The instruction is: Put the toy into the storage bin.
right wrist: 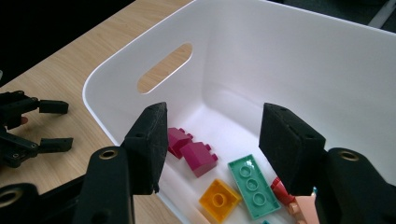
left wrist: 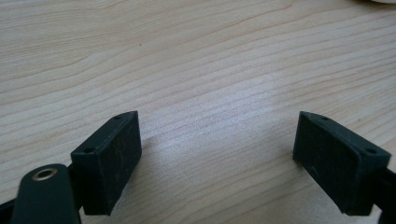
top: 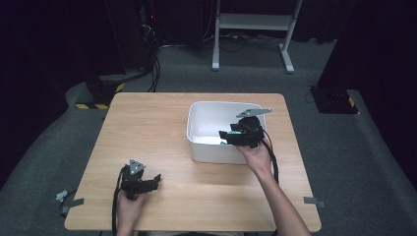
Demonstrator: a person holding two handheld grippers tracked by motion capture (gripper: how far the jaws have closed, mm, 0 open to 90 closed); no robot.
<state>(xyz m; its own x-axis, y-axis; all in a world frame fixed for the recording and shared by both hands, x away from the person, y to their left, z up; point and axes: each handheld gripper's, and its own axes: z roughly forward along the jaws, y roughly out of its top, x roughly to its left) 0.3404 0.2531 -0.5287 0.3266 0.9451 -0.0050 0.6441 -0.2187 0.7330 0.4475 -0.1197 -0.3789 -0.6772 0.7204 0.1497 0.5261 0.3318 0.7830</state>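
The left claw (top: 156, 180) rests released on the bare table (top: 162, 123). The right claw (right wrist: 212, 140) hangs released over the white bin (right wrist: 289, 60) – magenta (right wrist: 196, 151), yellow (right wrist: 219, 198) and green bricks (right wrist: 252, 184) lie inside; a red piece (right wrist: 281, 190) is half hidden.

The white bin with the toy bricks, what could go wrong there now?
1. The right gripper hangs open over the bin's rim; going lower, a jaw might bump it and push the bin.
2. The bricks lie close together, so closing on the green brick could also catch the yellow brick.
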